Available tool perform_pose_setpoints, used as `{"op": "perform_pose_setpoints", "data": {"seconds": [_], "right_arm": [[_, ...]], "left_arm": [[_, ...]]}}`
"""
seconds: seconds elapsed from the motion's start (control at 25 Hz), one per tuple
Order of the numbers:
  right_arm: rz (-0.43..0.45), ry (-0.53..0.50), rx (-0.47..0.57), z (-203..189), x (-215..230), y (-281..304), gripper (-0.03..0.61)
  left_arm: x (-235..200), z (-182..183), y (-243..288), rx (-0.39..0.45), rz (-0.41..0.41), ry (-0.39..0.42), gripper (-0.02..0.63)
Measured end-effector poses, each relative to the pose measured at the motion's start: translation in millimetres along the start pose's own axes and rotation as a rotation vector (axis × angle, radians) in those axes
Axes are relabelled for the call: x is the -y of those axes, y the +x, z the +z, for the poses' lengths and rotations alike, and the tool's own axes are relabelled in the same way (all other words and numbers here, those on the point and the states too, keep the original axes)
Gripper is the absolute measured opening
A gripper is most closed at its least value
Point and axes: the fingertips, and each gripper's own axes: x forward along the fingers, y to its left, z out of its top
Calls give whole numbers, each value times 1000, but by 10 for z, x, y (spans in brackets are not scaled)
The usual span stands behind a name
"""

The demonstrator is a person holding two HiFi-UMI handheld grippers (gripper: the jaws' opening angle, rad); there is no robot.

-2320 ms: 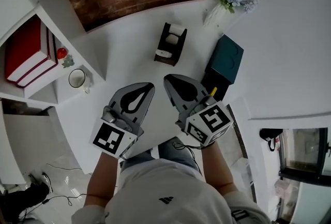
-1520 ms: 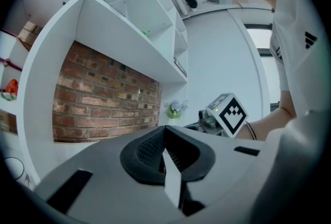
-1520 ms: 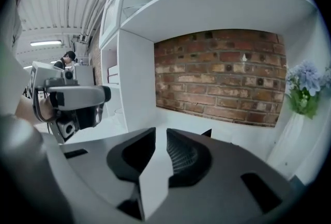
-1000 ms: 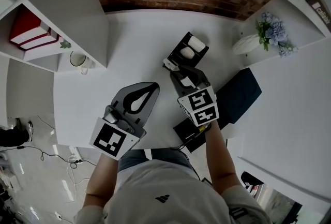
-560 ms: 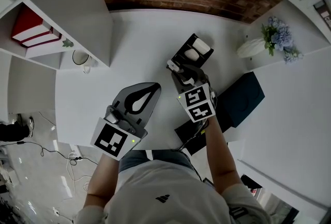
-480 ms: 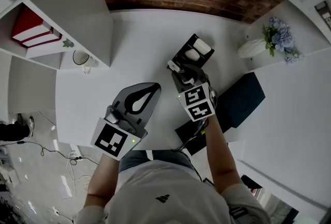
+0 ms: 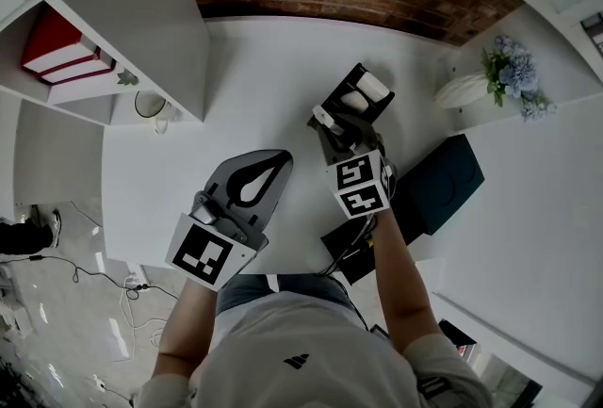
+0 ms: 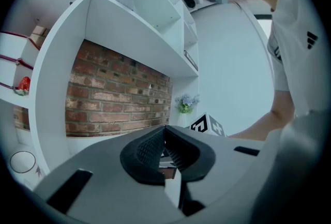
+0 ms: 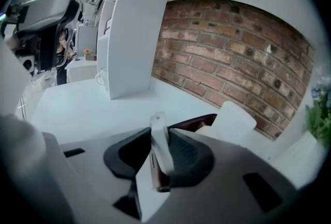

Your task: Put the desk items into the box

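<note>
A dark desk organizer (image 7: 350, 76) stands mid-desk with a white roll (image 7: 375, 88) and another white piece inside. My right gripper (image 7: 330, 123) is at its near end. A flat white item (image 9: 159, 145) stands upright between its pads, touched on both sides. The jaws have just been closing on it. The organizer's brown rim (image 9: 194, 122) and the roll (image 9: 232, 119) lie just beyond the tips. My left gripper (image 7: 281, 155) hovers over the bare desk to the left, tips together (image 8: 165, 130), holding nothing.
A dark teal box (image 7: 443, 185) sits to the right of my right arm, and a black object (image 7: 349, 251) lies at the desk's near edge. A mug (image 7: 146, 105) and red books (image 7: 52, 43) are on the left shelving. A vase of flowers (image 7: 509, 67) stands at the right.
My right gripper has gone from near my body out to the organizer, then settled slightly lower at its near end. The left gripper has stayed where it was.
</note>
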Motion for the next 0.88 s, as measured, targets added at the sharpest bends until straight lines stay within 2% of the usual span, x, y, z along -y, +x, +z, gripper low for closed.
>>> {"op": "perform_pose_setpoints", "data": {"seconds": [0.12, 0.44, 0.76, 0.88], "right_arm": [[-9, 44, 51, 82, 18, -46, 109], [-32, 76, 120, 344, -29, -269, 107], [-92, 127, 172, 521, -92, -621, 107], [-142, 156, 184, 550, -117, -771, 107]], "left_arm": [[-3, 5, -28, 2, 1, -3, 12], [2, 38, -88, 9, -28, 6, 12], [134, 100, -141, 30, -126, 21, 12], [178, 99, -175, 35, -185, 22, 12]]}}
